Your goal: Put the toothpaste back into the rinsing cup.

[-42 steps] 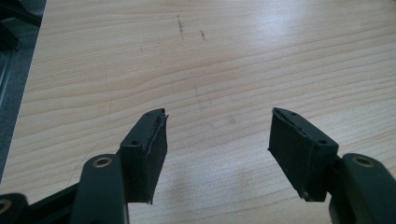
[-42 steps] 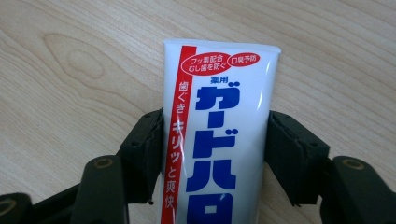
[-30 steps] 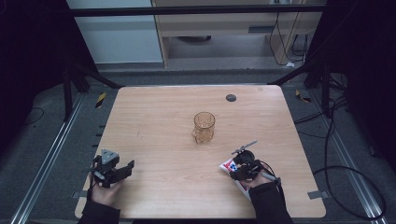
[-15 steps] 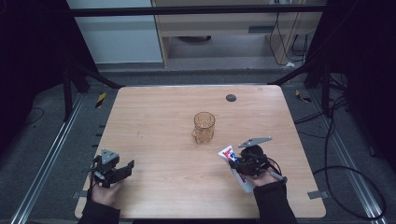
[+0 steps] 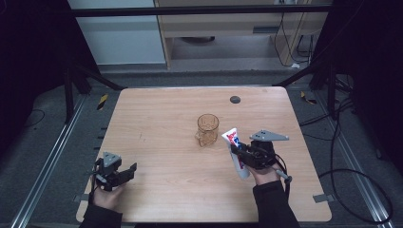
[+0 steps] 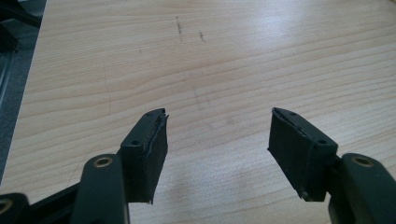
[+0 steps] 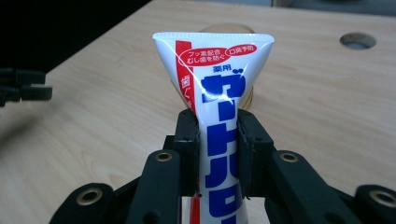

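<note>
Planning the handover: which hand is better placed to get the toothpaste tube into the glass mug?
Right. The right gripper already clamps the toothpaste tube beside the glass mug; the left gripper sits open, far off.

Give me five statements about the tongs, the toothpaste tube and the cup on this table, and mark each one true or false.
1. The right tongs are clamped on the toothpaste tube. True.
2. The tube lies flat on the table. False: it is held above the wood, crimped end toward the cup.
3. The left tongs hold the cup. False: their jaws stand open with nothing between them, and the cup stands farther up the table.
4. The cup is amber and see-through. True.
5. The tube is inside the cup. False: it is beside the cup, outside it.
</note>
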